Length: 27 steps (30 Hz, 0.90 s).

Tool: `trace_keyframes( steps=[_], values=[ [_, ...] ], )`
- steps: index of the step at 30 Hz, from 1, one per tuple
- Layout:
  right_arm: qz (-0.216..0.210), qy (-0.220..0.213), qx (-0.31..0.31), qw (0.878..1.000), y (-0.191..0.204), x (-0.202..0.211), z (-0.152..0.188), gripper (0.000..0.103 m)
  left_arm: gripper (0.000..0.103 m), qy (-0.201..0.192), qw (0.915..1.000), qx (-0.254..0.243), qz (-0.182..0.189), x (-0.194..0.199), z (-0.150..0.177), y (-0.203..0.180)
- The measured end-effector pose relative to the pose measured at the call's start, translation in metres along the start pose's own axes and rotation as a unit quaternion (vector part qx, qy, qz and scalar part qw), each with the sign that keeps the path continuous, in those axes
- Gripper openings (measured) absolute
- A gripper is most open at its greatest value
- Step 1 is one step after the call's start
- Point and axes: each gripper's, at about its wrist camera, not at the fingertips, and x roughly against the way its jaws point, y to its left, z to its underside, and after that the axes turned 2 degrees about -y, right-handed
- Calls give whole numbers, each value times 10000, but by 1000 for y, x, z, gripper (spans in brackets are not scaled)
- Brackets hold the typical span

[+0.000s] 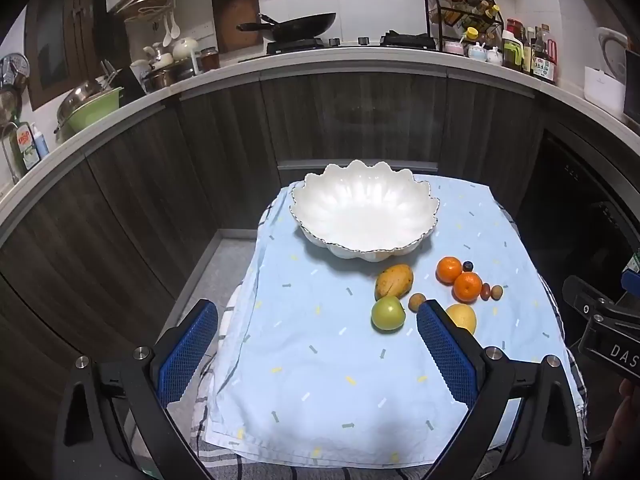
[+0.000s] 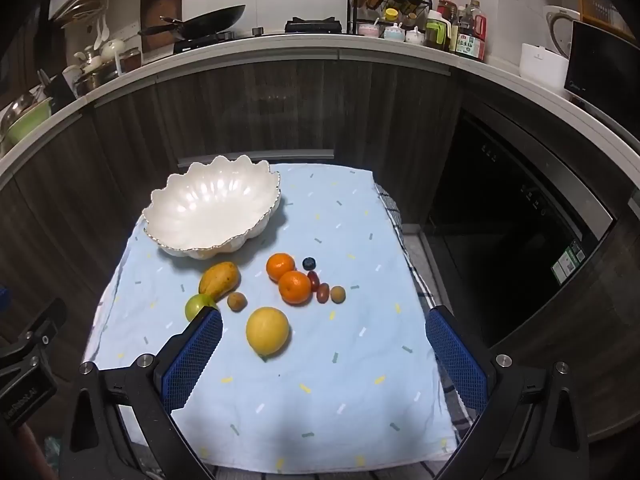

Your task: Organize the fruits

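We hold both grippers, left gripper [image 1: 316,320] and right gripper [image 2: 324,328], spread wide; fruits lie right of centre below the white bowl [image 1: 364,208].

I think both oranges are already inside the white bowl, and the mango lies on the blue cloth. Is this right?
Not quite. The white bowl is empty; both oranges lie on the blue cloth beside it, as the right wrist view shows. The mango does lie on the cloth.

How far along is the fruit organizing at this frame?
Nothing looks done: the white bowl is empty. Nothing is in hand; the left gripper and right gripper are both open above the cloth. The mango, green apple, two oranges, yellow fruit and small fruits remain outside.
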Motion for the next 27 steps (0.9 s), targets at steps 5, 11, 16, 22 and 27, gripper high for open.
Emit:
trace_keyframes(
  steps=[5,11,16,22,27],
  values=[
    [-19,-24,-3,10000,1,-1,3,103,102,-16,10000,13,42,6,1,-2],
    [-44,-94,32,9999,0,12,-7,103,102,28,9999,84,107,8,-2,2],
    [-50,-83,22,10000,0,11,-17,103,102,13,9998,112,147,9,-3,7],
    [-85,-253,22,9996,1,12,0,103,102,-4,9998,117,129,10,-2,6],
    [-94,-292,30,9995,3,14,2,103,102,-23,9998,135,106,14,-3,8]
  ],
)
